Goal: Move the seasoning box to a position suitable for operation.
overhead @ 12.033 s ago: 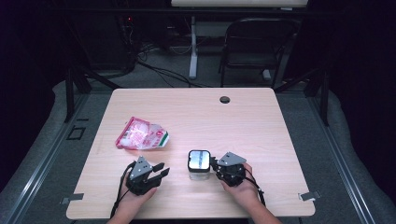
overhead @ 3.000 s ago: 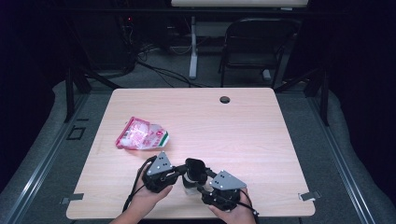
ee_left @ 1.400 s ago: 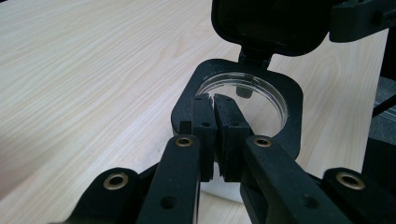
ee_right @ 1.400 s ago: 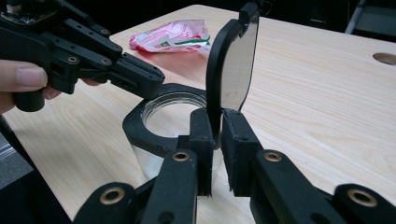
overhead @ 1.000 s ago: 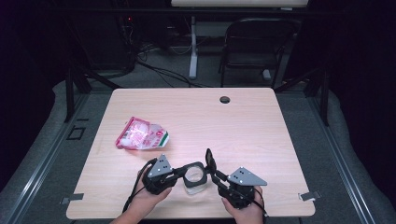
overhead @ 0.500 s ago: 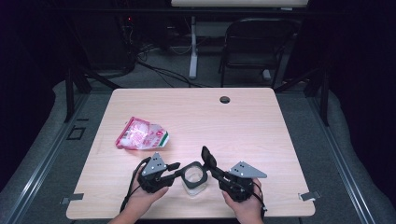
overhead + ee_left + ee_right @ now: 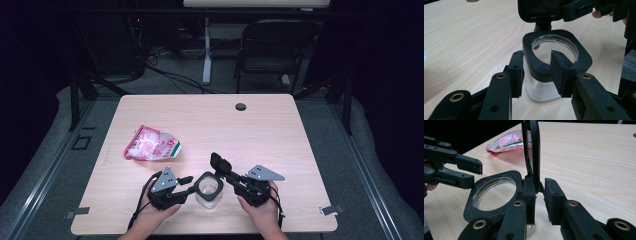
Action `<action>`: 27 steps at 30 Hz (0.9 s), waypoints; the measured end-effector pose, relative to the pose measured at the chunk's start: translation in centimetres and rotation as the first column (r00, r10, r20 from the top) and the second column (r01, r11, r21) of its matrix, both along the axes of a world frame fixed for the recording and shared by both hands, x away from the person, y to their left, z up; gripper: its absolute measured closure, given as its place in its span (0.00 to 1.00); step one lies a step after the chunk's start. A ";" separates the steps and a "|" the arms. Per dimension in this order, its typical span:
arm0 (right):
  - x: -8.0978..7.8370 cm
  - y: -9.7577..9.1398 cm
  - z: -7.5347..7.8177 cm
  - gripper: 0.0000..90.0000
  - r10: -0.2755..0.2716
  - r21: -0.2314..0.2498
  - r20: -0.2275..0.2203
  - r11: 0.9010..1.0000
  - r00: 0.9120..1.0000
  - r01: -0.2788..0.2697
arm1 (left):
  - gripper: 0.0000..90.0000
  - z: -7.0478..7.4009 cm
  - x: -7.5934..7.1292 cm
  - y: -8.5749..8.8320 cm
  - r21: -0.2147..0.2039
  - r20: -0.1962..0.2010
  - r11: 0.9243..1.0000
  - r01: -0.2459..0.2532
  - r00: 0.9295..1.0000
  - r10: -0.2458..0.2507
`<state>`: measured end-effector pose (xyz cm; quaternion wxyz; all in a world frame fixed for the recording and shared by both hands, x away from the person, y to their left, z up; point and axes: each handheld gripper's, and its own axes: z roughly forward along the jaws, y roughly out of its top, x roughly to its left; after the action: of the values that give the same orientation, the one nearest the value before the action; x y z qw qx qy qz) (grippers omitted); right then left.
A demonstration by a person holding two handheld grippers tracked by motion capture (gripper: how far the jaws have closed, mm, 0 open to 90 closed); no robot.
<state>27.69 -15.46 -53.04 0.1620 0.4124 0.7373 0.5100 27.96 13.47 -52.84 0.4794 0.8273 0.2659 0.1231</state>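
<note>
So there's a clear jar (image 7: 208, 194) with a black squarish collar sitting near the front edge of the wooden table (image 7: 280, 130), right between the person's two hands; its hinged black lid (image 7: 220, 163) is flipped open and standing pretty much upright on the far-right side of the collar.

Left gripper (image 7: 186, 184) comes in from the left; its jaws have just been opening, and in the left gripper view (image 7: 540, 72) you can see them spread either side of the jar's near corner, one pad (image 7: 517, 72) beside the clear wall under the collar, the other in front of the collar's rim; looks loose to me, not really squeezing, so I'd call it open with the jar between the jaws.

Right gripper (image 7: 227, 175) comes in from the right; in the right gripper view (image 7: 540, 200) the left jaw sits up against the collar by the hinge and the right jaw stands off to the side with a gap; the lid (image 7: 532, 150) rises just past them; jaws have been easing apart a bit too, and I honestly can't tell if they're pinching the hinge or just touching it.

Further back on the left there's a pink and white snack bag (image 7: 151, 145) lying flat, well away from the jar; a small dark grommet hole (image 7: 241, 106) sits near the table's far edge.
</note>
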 end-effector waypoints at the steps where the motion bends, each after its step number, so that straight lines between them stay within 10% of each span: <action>1: -0.1 0.1 -0.1 0.89 -0.005 -0.004 -0.002 1.000 1.000 0.005 | 0.71 0.0 0.0 0.0 -0.001 0.000 1.000 0.000 1.000 0.000; 27: 2.6 0.1 -0.4 0.94 -0.023 0.048 -0.046 0.999 0.999 0.026 | 0.75 -0.4 -0.3 -1.6 -0.047 -0.023 0.999 0.013 1.000 -0.014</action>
<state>30.25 -15.33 -53.45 0.1416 0.4365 0.7231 0.5162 27.68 11.84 -53.20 0.4964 0.8189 0.2687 0.1040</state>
